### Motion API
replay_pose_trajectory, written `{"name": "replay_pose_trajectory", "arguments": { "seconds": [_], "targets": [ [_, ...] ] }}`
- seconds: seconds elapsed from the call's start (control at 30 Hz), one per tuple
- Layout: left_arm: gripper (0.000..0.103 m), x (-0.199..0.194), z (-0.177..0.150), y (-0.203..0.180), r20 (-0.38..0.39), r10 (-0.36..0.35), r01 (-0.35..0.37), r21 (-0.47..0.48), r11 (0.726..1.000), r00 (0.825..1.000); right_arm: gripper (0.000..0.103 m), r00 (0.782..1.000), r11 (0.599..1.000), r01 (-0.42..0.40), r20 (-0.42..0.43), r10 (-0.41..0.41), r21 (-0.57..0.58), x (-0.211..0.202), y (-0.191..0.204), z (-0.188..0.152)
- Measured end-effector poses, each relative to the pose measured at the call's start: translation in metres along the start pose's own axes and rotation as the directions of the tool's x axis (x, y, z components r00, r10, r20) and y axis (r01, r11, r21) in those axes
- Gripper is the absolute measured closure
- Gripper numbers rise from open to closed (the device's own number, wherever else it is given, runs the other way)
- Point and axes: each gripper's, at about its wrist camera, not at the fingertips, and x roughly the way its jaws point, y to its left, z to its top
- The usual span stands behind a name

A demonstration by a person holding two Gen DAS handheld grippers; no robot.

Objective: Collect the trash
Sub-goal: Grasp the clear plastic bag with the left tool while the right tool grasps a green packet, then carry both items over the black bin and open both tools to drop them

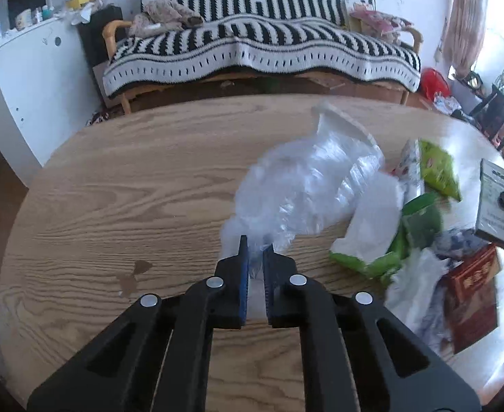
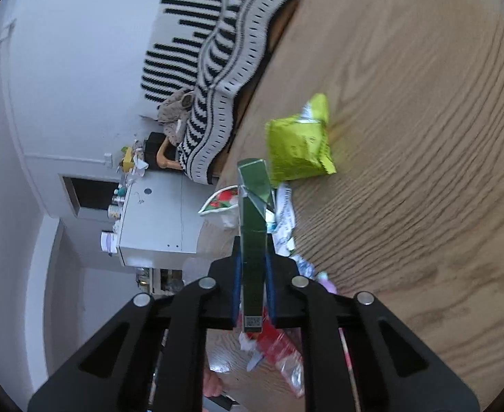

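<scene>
One green box (image 2: 252, 240) in R tool (image 2: 253, 286), long axis pointing fwd along fingers.

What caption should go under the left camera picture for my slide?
Left claw pinches a clear plastic bag on the wooden table, beside a heap of wrappers.

A: The worktop (image 1: 114, 189) is light oak with darker grain, and the sofa throw (image 1: 258, 51) is black-and-white striped.

B: The clear plastic bag (image 1: 303, 189) looks whitish. Beside it lies a lime-green packet (image 1: 437, 168).

A: Each claw is black with blue pads (image 1: 244, 274). The right claw (image 2: 253, 267) holds a dark green carton (image 2: 252, 240); beyond it lies a yellow-green pouch (image 2: 296, 144).
</scene>
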Motion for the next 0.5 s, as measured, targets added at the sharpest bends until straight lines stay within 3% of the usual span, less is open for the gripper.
{"name": "replay_pose_trajectory", "arguments": {
  "seconds": [0.27,0.4,0.5],
  "targets": [
    [0.101,-0.049,0.0,-0.021,0.089,-0.012,0.015,-0.025,1.0,0.996,0.09,0.998,0.986,0.028,0.066,-0.017,-0.166,-0.072,0.03,-0.005],
    [0.101,-0.071,-0.002,-0.048,0.122,-0.058,0.061,-0.023,0.998,0.991,0.09,0.985,0.949,0.144,0.135,-0.11,-0.279,-0.119,0.037,-0.015],
    [0.101,-0.085,-0.006,-0.083,0.134,-0.126,0.125,0.012,0.992,0.983,0.09,0.952,0.891,0.278,0.227,-0.206,-0.359,-0.163,0.036,-0.023]
  ]
}}
